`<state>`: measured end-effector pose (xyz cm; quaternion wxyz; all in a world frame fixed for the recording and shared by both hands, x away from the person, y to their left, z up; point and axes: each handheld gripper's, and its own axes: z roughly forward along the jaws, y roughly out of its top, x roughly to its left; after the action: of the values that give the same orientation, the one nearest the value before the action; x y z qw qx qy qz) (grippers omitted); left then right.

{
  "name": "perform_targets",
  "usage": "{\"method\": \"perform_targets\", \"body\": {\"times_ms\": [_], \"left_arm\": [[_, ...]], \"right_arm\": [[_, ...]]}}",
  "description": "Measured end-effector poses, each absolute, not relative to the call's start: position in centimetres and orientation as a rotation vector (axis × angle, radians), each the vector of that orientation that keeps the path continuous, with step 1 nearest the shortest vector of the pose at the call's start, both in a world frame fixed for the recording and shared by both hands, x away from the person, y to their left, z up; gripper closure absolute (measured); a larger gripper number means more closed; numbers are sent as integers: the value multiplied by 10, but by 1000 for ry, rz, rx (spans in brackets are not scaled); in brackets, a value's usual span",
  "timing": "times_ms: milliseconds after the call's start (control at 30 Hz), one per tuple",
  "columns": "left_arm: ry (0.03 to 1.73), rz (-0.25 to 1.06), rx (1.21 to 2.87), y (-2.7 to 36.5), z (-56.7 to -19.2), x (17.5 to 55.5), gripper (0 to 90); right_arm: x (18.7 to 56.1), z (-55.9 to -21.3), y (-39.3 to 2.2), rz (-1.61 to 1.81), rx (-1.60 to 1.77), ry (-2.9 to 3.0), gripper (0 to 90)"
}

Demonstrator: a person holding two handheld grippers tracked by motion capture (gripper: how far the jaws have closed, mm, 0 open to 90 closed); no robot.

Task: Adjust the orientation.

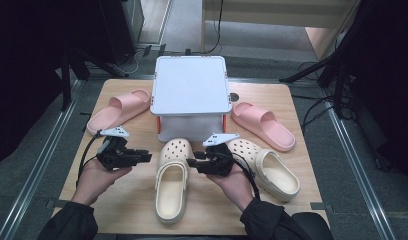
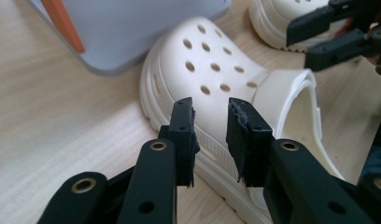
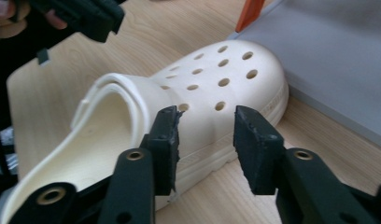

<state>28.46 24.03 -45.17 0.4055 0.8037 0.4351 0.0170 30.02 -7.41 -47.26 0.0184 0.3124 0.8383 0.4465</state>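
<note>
Cream clog [image 1: 172, 179] sits free on the surface [image 1: 122, 210] between your left gripper [image 1: 144, 157] and right gripper [image 1: 192, 162], both part-open and empty, facing its sides.

Light wooden surface [image 1: 127, 210], rounded corners, evenly lit from above. Grey carpet floor [image 1: 32, 160] around the surface. Metal rails [image 1: 47, 145] on the floor run along both sides of it. Black stand legs [image 1: 312, 72] and cables [image 1: 312, 112] beyond its far corners. Pale wood furniture [image 1: 322, 35] behind the surface; dark areas flank it.
</note>
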Motion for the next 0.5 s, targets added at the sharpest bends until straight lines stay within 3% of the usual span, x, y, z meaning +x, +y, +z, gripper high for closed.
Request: {"method": "perform_targets", "body": {"times_ms": [100, 367, 500], "left_arm": [[1078, 57, 2036, 242, -442, 290, 702], [1051, 89, 2041, 239, -418, 311, 707], [1004, 101, 2049, 236, -409, 320, 783]], "right_arm": [[293, -466, -77, 1413, 967, 2603, 545], [275, -460, -77, 1437, 955, 2612, 534], [265, -463, -74, 1421, 978, 2631, 509]]}}
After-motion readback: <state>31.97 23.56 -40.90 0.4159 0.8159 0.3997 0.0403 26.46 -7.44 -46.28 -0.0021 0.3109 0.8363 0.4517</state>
